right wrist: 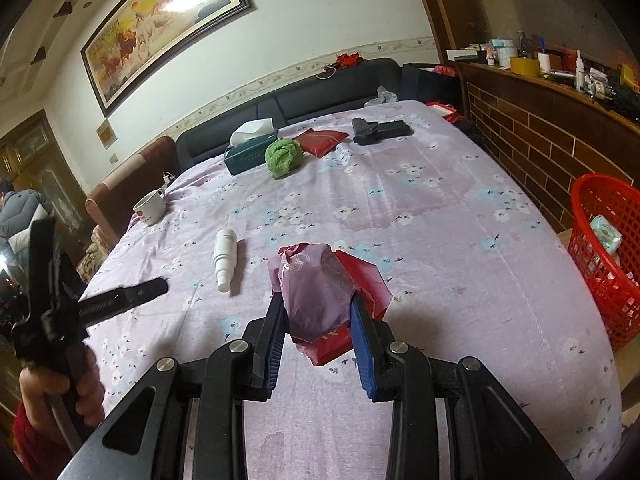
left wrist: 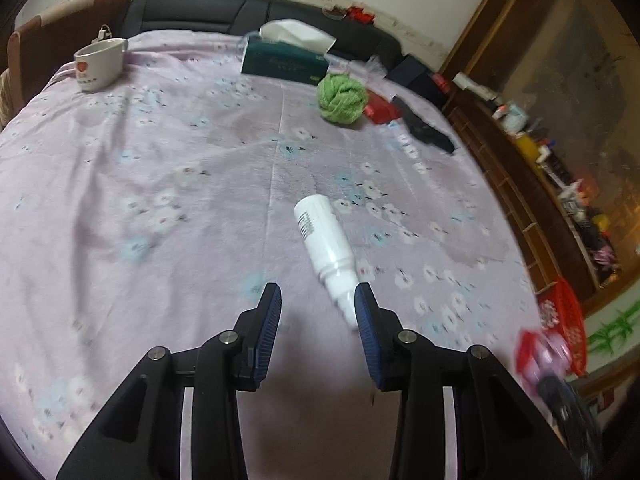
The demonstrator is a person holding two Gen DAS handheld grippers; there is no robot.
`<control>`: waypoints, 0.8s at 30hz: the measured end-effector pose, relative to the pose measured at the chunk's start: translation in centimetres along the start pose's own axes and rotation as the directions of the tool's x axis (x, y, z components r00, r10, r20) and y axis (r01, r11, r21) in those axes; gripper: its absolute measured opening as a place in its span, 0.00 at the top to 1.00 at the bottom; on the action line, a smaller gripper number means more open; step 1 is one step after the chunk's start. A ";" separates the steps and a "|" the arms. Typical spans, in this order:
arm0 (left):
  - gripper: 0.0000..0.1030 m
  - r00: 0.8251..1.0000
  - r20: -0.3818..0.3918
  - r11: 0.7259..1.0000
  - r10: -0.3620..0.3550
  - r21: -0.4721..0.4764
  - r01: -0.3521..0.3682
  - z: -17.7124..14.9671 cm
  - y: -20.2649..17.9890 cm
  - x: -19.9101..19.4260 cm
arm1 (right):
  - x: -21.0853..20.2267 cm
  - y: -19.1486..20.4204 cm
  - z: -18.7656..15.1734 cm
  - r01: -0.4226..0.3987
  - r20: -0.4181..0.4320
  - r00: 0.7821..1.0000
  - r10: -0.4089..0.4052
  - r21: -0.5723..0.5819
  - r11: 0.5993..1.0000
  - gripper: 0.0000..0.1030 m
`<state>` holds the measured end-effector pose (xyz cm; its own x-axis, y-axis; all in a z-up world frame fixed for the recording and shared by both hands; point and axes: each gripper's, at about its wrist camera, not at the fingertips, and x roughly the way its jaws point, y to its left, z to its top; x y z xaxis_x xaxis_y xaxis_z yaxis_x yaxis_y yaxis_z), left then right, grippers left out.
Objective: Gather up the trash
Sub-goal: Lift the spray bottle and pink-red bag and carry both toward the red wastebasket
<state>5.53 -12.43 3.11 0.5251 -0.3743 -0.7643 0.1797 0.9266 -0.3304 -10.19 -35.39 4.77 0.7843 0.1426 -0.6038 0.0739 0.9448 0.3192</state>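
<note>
left wrist: left hand-held gripper (left wrist: pixel 318 306) spread, white bottle (left wrist: pixel 326 246) lying on the floral cloth, its tip beside the right pad, not pinched. right wrist: right hand-held gripper (right wrist: pixel 318 316) pinching crumpled red-and-pink wrapper (right wrist: pixel 324 292) above the table (right wrist: pixel 440 240); red basket (right wrist: pixel 604 252) off the right edge.

White mug (right wrist: pixel 149 207) near table's left edge; green tissue box (right wrist: pixel 249 152), green cloth ball (right wrist: pixel 283 156) toward far edge; framed painting (right wrist: pixel 160 20) on wall.

We cannot settle whether the white bottle (left wrist: pixel 326 246) touches the left gripper's (left wrist: pixel 318 308) pad; its tip is blurred. Red basket (right wrist: pixel 604 252) cut off by frame edge. Shelf clutter (left wrist: pixel 560 168) too smeared to name. Pouch (right wrist: pixel 320 292) hides the red packet (right wrist: pixel 368 280) partly.
</note>
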 end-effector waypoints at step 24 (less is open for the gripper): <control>0.71 0.995 0.054 0.982 0.079 0.167 -0.087 0.1 -6.0 1.9 | -0.3 -3.6 0.2 0.010 0.004 1.000 -0.010 0.066 0.998 0.67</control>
<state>5.56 -18.65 3.70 0.5814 -0.2974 -0.7573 0.2699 0.9486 -0.1653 -10.53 -38.91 3.93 0.7857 0.1323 -0.6043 0.1220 0.9245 0.3610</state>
